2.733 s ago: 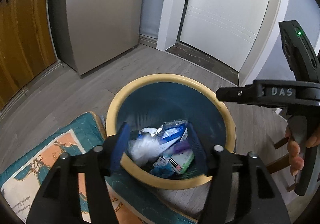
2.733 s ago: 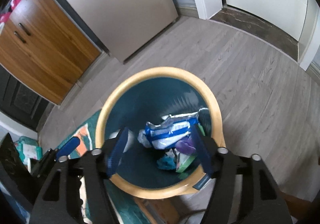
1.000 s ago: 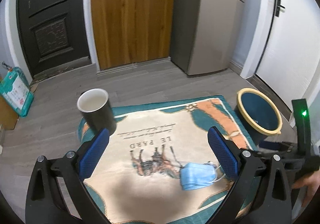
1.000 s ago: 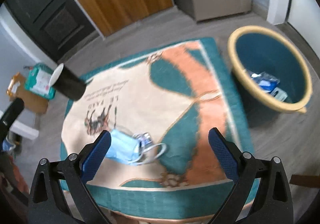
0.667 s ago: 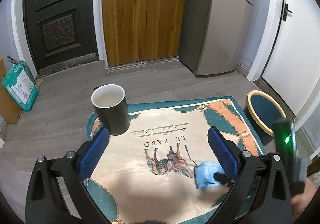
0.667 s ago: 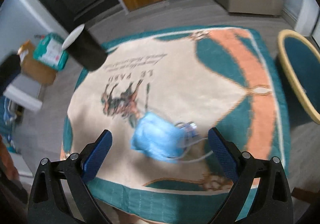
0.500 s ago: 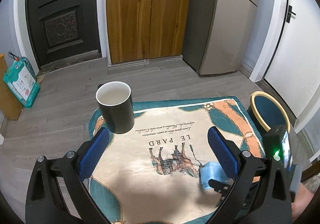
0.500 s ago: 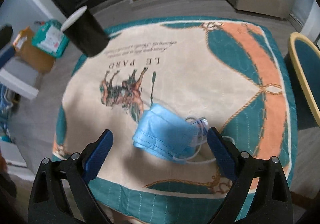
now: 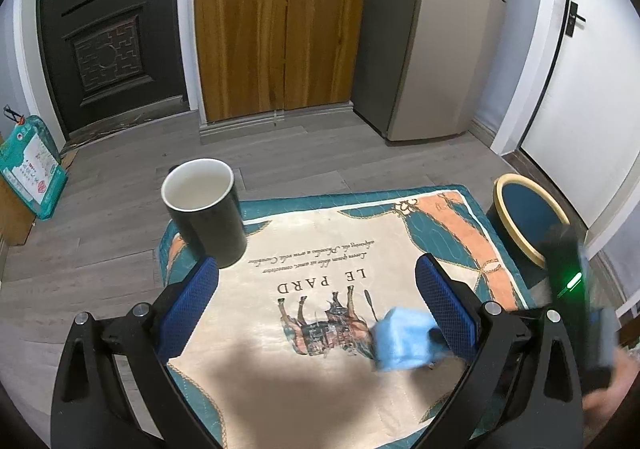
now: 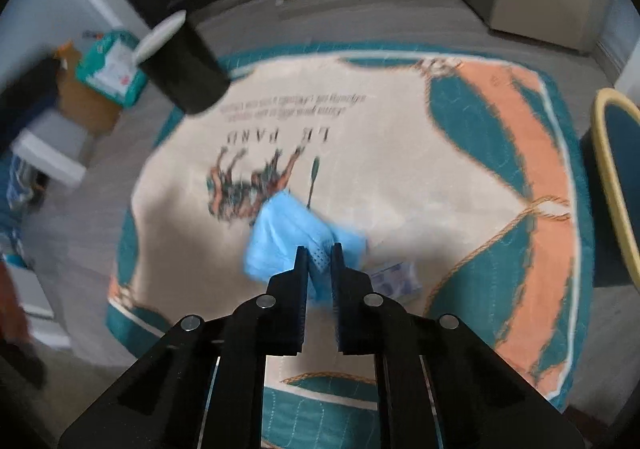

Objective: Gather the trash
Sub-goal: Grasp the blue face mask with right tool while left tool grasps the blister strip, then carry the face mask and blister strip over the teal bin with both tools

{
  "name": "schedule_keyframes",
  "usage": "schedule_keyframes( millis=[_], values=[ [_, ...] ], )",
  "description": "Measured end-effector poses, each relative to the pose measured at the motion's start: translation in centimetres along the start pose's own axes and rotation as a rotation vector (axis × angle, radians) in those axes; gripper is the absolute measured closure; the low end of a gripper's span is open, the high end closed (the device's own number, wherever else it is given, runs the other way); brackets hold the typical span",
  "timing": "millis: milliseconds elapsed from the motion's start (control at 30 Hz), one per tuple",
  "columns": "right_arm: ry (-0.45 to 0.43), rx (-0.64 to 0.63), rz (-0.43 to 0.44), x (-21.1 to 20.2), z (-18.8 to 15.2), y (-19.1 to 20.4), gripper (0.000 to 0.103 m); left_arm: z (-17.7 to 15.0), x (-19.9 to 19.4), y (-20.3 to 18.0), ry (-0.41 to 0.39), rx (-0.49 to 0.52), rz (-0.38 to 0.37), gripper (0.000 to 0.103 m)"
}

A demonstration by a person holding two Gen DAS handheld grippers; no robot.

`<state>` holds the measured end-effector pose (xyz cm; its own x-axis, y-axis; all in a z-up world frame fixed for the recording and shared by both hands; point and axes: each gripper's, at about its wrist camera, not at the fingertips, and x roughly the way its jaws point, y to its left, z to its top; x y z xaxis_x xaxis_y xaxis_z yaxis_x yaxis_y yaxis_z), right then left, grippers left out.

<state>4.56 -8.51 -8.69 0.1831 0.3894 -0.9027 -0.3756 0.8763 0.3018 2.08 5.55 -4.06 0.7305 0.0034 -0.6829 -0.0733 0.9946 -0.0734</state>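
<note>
A crumpled blue face mask [image 10: 280, 237] lies on the printed cloth [image 10: 400, 153], near its front edge. My right gripper [image 10: 319, 249] points steeply down at it. Its jaws are closing, with a fold of the mask pinched between the pads. In the left wrist view the same mask [image 9: 404, 341] shows beside the left gripper's right finger, with the right gripper's black body [image 9: 568, 273] blurred behind. My left gripper [image 9: 314, 269] hangs open over the cloth [image 9: 320, 241], holding nothing. The yellow-rimmed blue bin [image 9: 508, 185] stands on the floor at the cloth's right edge.
A black mug [image 9: 204, 221] with a white inside stands on the cloth's far left corner. A small printed packet [image 10: 394, 277] lies just right of the mask. A teal package [image 9: 28, 165] leans at the left wall. Doors and a cabinet stand behind.
My right gripper came down over the mask, and its jaws went from wide open to pinched on the mask, which has bunched up. My left gripper drifted slightly and stayed open.
</note>
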Motion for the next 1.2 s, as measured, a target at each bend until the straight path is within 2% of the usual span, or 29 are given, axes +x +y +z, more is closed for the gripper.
schedule_keyframes(
  millis=[133,267,467,600,767,833,967,1100,1200],
  values=[
    [-0.047,0.039,0.031,-3.0,1.6,-1.4,0.093,-0.3,1.1,-1.3,0.028,0.040,0.000,0.006],
    [-0.100,-0.001,-0.008,-7.0,3.3,-2.3,0.093,-0.7,2.1,-2.8,0.048,0.074,-0.029,0.006],
    [-0.189,0.059,-0.071,-10.6,4.2,-7.0,0.093,-2.9,4.3,-6.4,0.119,0.158,-0.125,0.006],
    [-0.226,0.207,0.024,-11.5,3.8,-10.3,0.093,-5.2,6.4,-8.7,0.198,0.213,-0.152,0.008],
    [-0.271,0.208,0.037,-12.4,4.1,-10.8,0.093,-7.2,8.8,-11.5,0.273,0.284,-0.175,0.015],
    [-0.271,0.218,0.048,-12.3,4.2,-11.2,0.094,-7.7,9.4,-12.4,0.294,0.302,-0.189,0.025],
    [-0.277,0.226,0.052,-12.5,4.2,-11.7,0.094,-8.8,10.7,-14.0,0.350,0.347,-0.206,0.038],
    [-0.290,0.235,0.058,-13.1,4.1,-12.3,0.094,-9.7,12.1,-14.5,0.428,0.383,-0.192,0.065],
    [-0.304,0.250,0.056,-13.6,4.0,-12.9,0.093,-9.5,12.1,-14.3,0.430,0.376,-0.190,0.072]
  ],
)
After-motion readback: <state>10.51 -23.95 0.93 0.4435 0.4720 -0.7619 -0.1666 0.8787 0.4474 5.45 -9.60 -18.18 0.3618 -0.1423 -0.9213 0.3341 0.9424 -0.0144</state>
